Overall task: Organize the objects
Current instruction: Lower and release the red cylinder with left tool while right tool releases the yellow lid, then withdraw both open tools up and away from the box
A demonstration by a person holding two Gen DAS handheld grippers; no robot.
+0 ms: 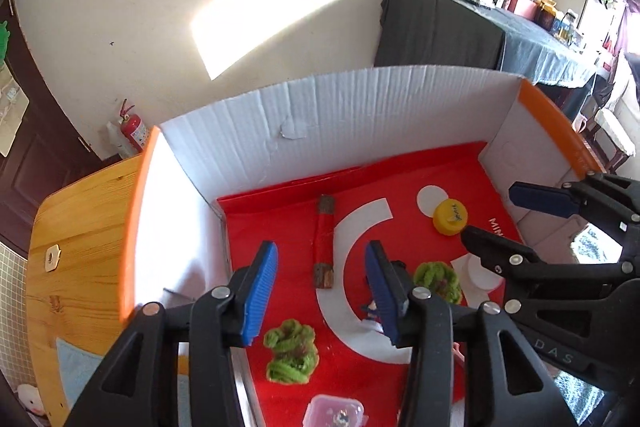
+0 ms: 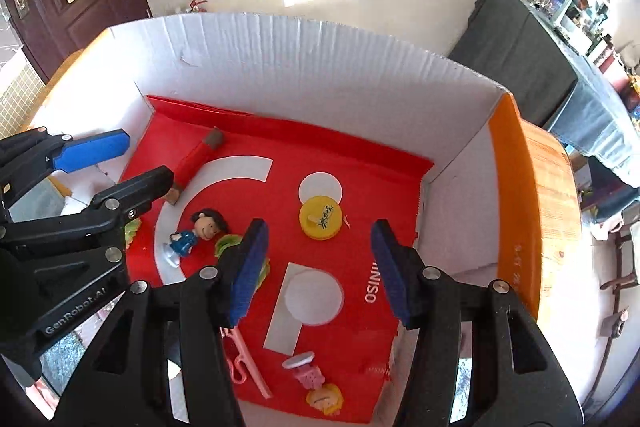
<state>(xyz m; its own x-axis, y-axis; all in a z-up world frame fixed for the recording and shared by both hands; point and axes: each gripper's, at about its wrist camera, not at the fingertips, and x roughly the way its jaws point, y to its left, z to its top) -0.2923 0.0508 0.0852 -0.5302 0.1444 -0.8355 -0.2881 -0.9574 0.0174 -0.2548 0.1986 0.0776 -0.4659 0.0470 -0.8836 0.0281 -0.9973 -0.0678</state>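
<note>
Red liner (image 2: 352, 155) across the floor of a white cardboard box (image 1: 340, 115), orange-rimmed, on a wooden desk (image 1: 80, 219). Left hand-held gripper (image 1: 322, 291) over the box, blue pads part-way open, nothing between them. Right hand-held gripper (image 2: 320, 275) alongside, jaws likewise apart, gripping nothing, above bare liner.

Scattered on the liner: yellow cap (image 2: 321, 218) near the middle right, beside a white circle. Red stick (image 1: 323, 241) with bark ends, lying toward the back left. Dark-haired figurine (image 2: 196, 233) in blue, on its side on the white arc. Two green yarn tufts (image 1: 291, 351), one near the left wall, the other (image 1: 437, 279) just beside the left gripper's right finger. Pink comb (image 2: 248, 361) near the front edge, partly hidden under the right gripper's left finger. Blonde figurine (image 2: 320, 389) in pink, lying at the front. Clear lidded tub (image 1: 334, 411) at the front left, cut off by the frame edge.
</note>
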